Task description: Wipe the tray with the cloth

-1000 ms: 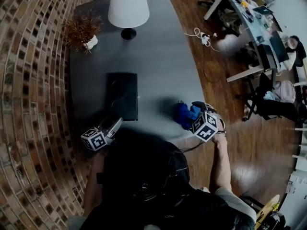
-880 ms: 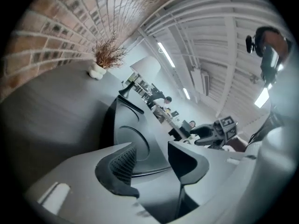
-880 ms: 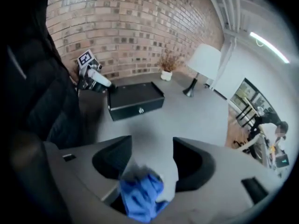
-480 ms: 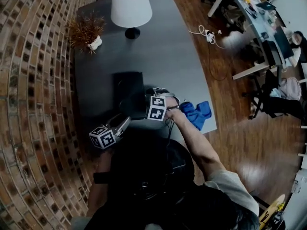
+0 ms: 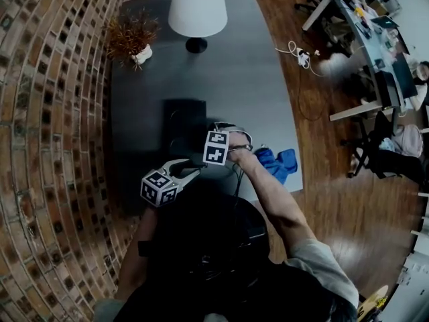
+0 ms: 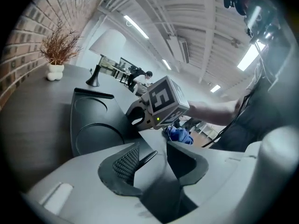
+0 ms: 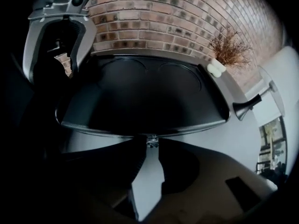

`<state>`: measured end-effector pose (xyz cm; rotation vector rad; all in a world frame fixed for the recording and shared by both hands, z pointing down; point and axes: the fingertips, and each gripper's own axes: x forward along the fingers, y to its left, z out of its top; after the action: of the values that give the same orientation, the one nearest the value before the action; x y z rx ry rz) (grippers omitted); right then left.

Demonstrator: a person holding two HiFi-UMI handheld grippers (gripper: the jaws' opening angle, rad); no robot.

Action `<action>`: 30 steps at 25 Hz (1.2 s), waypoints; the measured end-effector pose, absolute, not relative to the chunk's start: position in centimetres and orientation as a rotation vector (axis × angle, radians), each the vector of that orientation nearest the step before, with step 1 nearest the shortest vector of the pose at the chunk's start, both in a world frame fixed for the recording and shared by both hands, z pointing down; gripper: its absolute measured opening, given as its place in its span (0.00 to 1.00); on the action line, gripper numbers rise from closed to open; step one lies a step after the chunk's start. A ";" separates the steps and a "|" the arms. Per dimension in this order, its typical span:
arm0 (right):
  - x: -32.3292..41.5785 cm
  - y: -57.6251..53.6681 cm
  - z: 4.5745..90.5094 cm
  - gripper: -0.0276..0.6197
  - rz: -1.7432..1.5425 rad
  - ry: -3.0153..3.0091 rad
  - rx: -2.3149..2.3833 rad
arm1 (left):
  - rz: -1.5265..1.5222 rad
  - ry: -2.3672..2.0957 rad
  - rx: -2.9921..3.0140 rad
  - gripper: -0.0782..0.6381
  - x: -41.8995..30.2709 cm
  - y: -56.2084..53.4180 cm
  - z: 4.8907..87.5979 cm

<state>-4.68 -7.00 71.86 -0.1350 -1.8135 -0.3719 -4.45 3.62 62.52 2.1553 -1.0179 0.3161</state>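
Note:
A black tray point(image 5: 182, 123) with round recesses lies on the grey table point(image 5: 248, 79). My right gripper point(image 7: 150, 141) is at the middle of its right rim, shut on a small metal tab point(image 7: 151, 139) there; its marker cube point(image 5: 216, 147) covers the spot in the head view. The left gripper point(image 5: 196, 172) is at the tray's near edge. Its jaws are closing, the pads press on nothing, and a thin dark edge lies beside the left pad point(image 6: 128, 160). The blue cloth point(image 5: 280, 163) lies loose near the table's right edge, apart from both grippers.
A white-shaded lamp point(image 5: 196, 9) and a dried plant in a white pot point(image 5: 134, 39) stand at the table's far end. A brick wall point(image 5: 47, 113) runs along the left. Office desks and chairs point(image 5: 375, 52) stand off to the right on the wooden floor.
The right gripper has left the cloth at the table's right edge, swung left to the tray's right rim and shut there. The left gripper has edged toward the tray's near edge.

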 end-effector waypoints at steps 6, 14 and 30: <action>0.1 -9.1 71.8 0.16 -0.518 -1.690 -0.134 | 0.308 -1.034 2.140 0.33 -4.4 3.4 62.5; 7.5 -11.6 71.5 0.16 -0.415 -1.723 0.027 | 0.296 -1.033 2.135 0.32 -4.3 3.5 62.6; 25.5 -9.0 54.8 0.54 0.452 -2.218 0.791 | 0.245 -1.050 2.138 0.33 -4.8 3.3 62.0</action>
<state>25.47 -8.97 54.83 0.7906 -2.2184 0.4521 -4.75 3.31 62.01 2.1377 -1.0501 0.2446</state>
